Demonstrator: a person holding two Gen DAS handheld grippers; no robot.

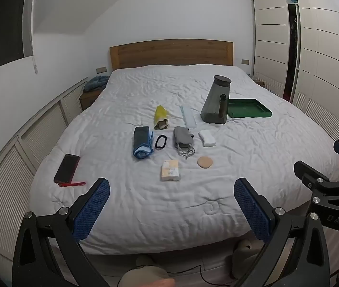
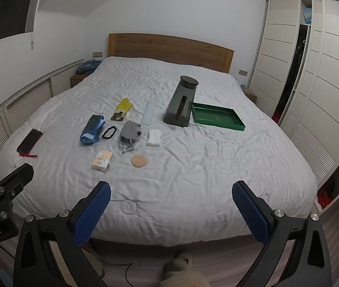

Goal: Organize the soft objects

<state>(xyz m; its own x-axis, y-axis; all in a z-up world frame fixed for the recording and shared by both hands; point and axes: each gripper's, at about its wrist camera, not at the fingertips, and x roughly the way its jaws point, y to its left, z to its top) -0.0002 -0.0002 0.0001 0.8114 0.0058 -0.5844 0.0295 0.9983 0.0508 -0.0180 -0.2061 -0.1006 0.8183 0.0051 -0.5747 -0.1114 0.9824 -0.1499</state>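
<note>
Both grippers, left gripper (image 1: 172, 205) and right gripper (image 2: 171, 206), hover with fingers spread above the bed (image 1: 169, 203).

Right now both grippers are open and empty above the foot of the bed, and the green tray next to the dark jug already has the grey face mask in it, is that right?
Not quite. The green tray is empty; the grey face mask lies on the bed, as the right wrist view shows. The rest holds: the left gripper and right gripper are open and empty, and the dark jug stands beside the tray.
</note>
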